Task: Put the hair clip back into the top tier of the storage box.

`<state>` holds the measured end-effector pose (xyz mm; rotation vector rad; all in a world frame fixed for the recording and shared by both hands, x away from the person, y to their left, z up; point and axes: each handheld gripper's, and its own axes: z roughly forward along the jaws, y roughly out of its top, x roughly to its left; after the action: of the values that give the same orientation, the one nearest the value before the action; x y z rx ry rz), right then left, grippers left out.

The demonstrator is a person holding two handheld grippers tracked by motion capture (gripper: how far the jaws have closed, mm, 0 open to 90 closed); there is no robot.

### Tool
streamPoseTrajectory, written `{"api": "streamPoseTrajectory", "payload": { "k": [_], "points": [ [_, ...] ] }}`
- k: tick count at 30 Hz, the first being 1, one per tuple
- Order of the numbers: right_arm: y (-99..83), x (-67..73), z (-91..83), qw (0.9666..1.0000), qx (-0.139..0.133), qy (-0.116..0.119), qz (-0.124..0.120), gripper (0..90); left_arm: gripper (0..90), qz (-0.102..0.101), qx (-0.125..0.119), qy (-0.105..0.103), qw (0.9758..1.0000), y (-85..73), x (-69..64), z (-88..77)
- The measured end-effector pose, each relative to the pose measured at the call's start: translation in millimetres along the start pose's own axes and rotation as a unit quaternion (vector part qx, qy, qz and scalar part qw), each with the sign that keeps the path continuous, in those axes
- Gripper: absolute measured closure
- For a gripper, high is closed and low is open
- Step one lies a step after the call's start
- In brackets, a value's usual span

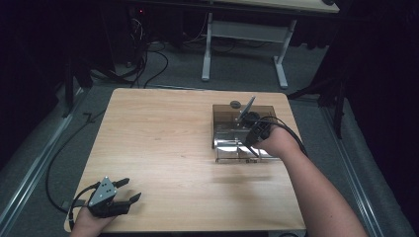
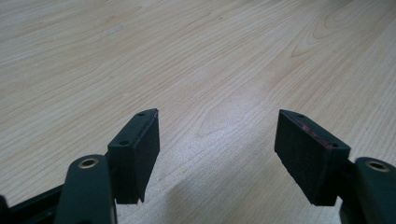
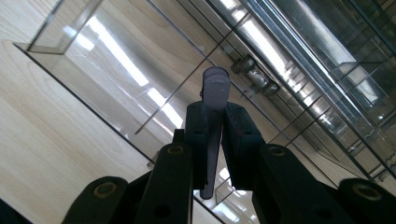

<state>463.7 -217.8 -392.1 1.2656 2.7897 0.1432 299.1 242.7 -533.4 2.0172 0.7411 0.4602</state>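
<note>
Right gripper (image 3: 215, 135): a thin grey stick (image 3: 214, 100) is being clamped over the clear organizer (image 1: 223, 129).
Left gripper (image 2: 217, 140): jaws are being held apart above the table (image 2: 140, 56).

Both grippers are black: the left gripper (image 1: 131, 190) carries a grey three-cornered plate, brass-ringed screws sit in its arms, black cables trail off; forearms bare, no sleeves

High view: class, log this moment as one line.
left hand-held gripper: open, near table edge | right hand-held gripper: shut on grey piece | over clear organizer
</note>
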Motion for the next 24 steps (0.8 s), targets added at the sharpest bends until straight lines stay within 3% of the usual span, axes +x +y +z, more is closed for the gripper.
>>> {"api": "streamPoseTrajectory", "payload": {
  "k": [4, 5, 10, 24],
  "points": [
    [-1.7, -1.7, 1.0, 1.0000, -0.001, 0.001, 0.000, 80.8, 31.5, -0.001, 0.000, 0.000, 1.0000, 0.0, 0.0, 0.2],
    [-2.7, -3.9, 2.7, 0.9999, -0.001, 0.001, -0.012, 80.8, 31.5, 0.000, 0.000, 0.000, 1.0000, 0.1, 0.1, 0.1],
    [-3.8, -2.7, 5.5, 1.0000, -0.001, 0.004, 0.001, 80.7, 31.5, 0.000, 0.000, 0.000, 1.0000, 0.1, 0.1, 0.1],
    [-1.0, 0.4, 12.5, 0.9999, 0.009, 0.003, -0.004, 80.6, 31.5, 0.000, 0.000, -0.001, 1.0000, 0.0, 0.2, 0.0]
  ]
}}
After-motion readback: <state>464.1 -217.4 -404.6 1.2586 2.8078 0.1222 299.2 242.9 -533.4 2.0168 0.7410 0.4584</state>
